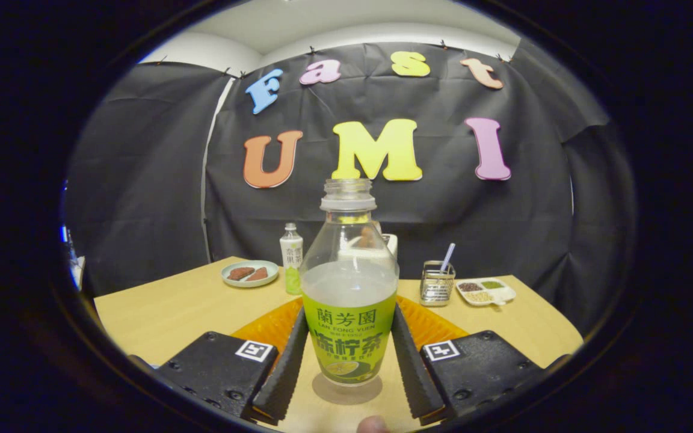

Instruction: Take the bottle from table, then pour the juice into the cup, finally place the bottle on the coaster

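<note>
Open bottle (349, 288) with green label, standing upright on the worktop (166, 313), between the two fingers of the hand-held gripper (349, 355), fingers close at each side, cannot tell if they press it, orange coaster (265, 328) just behind, small bottle (291, 258) and plate (250, 273) farther back

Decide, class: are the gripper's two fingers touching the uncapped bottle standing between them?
Touching. In the gripper view both fingers lie flush against the bottle's labelled sides, with no gap visible on either side.
</note>
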Demonstrator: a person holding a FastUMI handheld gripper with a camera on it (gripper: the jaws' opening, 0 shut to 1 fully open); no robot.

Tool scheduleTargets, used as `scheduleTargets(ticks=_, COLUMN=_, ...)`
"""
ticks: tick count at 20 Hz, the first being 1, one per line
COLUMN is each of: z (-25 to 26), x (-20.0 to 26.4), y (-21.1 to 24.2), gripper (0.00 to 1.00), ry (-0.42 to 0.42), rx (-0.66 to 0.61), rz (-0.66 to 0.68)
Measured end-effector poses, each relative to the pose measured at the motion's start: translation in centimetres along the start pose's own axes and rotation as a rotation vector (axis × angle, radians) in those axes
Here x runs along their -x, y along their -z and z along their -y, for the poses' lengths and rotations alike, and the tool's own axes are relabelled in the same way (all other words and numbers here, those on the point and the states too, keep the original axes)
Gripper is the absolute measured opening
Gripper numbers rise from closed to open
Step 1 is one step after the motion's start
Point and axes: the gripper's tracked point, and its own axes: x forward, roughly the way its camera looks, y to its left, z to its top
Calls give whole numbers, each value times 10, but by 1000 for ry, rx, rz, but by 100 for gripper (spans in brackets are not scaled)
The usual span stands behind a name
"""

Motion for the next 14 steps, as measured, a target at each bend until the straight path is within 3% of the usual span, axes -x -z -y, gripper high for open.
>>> scheduleTargets(ticks=14, z=8, x=-34, y=49, gripper=79, ry=-10, rx=-6, rz=-71)
